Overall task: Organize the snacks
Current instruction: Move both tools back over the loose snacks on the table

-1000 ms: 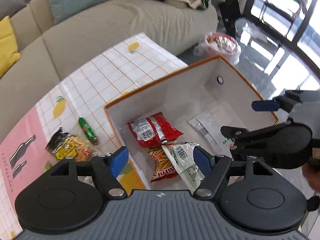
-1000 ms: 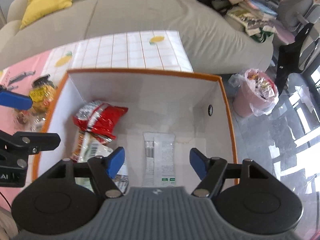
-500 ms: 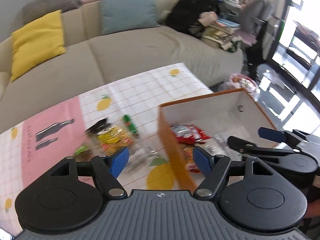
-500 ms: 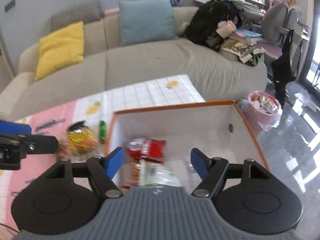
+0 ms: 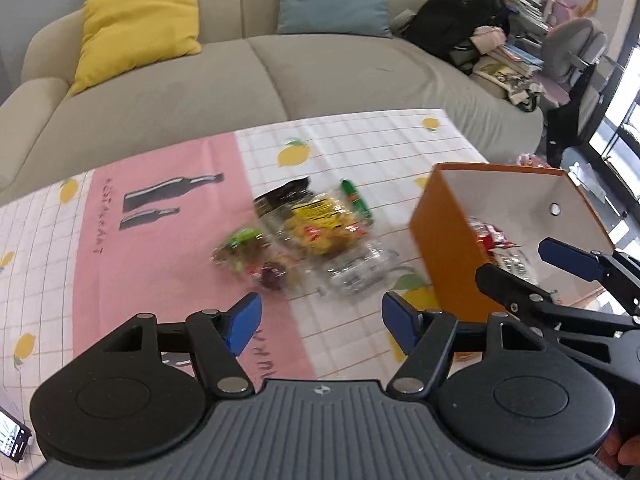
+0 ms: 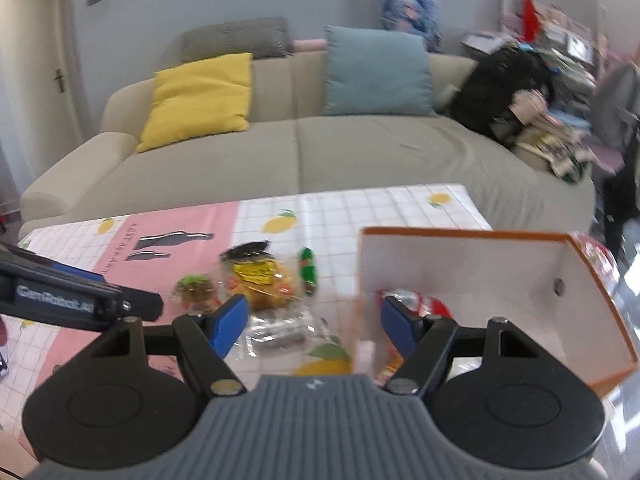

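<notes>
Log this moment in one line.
left gripper: closing, empty | right gripper: open, empty | snacks: on table | box: partly filled

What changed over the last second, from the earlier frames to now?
Both grippers drew back from over the orange box toward the loose snacks on the tablecloth. The left gripper, empty, is closing slightly; the right gripper is open and empty. Nothing was grasped or released; box and snacks stayed put.

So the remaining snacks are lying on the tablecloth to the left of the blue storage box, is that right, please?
Nearly: the storage box is orange outside and white inside, not blue, as the left wrist view shows. The remaining snacks do lie on the tablecloth to its left.
</notes>
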Action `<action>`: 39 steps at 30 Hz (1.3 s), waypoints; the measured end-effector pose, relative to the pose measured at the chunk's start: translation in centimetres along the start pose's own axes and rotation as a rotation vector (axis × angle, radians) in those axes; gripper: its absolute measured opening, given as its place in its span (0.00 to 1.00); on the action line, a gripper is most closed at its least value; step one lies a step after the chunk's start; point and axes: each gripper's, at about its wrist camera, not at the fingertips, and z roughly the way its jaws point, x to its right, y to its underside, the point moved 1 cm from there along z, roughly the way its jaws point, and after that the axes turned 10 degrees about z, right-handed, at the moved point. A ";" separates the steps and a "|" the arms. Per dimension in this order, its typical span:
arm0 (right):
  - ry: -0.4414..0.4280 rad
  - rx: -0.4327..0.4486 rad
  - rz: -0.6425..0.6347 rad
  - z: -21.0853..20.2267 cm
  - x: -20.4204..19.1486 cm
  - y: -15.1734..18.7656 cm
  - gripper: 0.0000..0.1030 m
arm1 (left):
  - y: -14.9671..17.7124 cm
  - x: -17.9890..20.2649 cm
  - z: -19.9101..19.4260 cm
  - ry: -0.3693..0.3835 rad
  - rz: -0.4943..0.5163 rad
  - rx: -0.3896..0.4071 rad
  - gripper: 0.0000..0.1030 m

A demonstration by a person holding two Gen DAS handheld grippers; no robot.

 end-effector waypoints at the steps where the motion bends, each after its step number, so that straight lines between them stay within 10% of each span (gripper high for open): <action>1: -0.009 -0.002 -0.013 0.4 -0.6 0.1 0.70 | 0.2 -0.5 0.3 0.003 -0.006 -0.002 0.78; 26: -0.002 -0.188 -0.277 16.1 -4.4 0.2 0.69 | -0.1 -9.5 13.3 0.099 -0.490 -0.188 0.79; 39: -0.006 -0.248 -0.468 20.2 -6.1 2.4 0.69 | -0.1 -9.2 17.0 0.123 -0.526 -0.253 0.71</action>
